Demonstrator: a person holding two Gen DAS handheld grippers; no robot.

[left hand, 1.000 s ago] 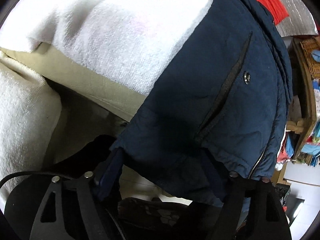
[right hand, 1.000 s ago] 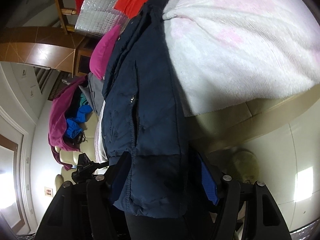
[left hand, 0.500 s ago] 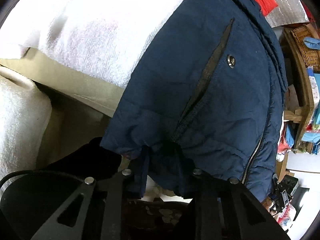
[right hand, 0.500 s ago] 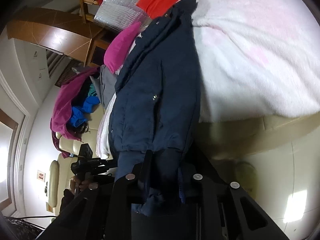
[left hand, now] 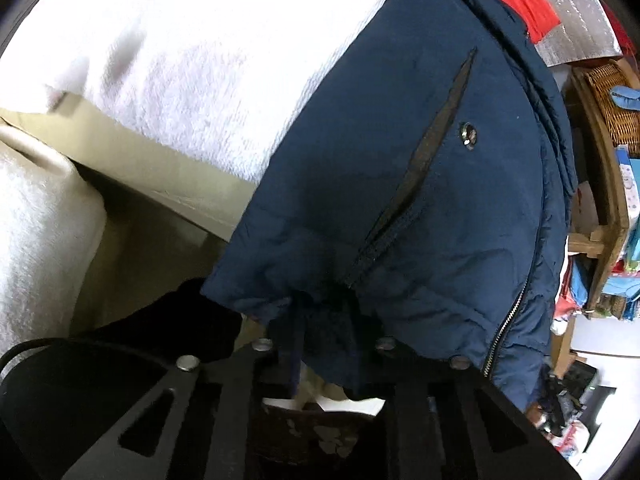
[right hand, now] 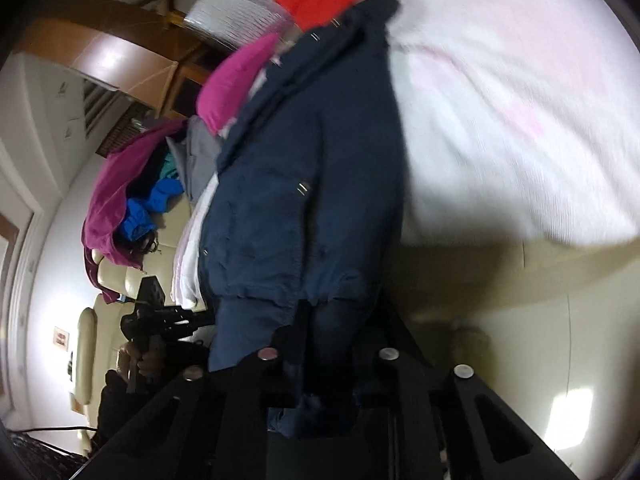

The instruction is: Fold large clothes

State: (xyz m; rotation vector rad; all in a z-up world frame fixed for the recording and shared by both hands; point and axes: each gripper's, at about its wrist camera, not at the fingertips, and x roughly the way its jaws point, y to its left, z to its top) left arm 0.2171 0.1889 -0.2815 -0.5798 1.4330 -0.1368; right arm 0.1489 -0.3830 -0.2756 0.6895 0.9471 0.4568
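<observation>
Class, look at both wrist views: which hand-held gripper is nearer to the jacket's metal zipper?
Left. The left hand-held gripper is shut on the navy jacket hem just beside the metal zipper. The right hand-held gripper pinches the hem at another spot, no zipper showing near it.

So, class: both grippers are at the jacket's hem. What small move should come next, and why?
Probably lift the hem and carry it up toward the collar. The left gripper and right gripper have just been closing, and each now pinches the hem of the jacket, which lies flat on the white blanket.
</observation>
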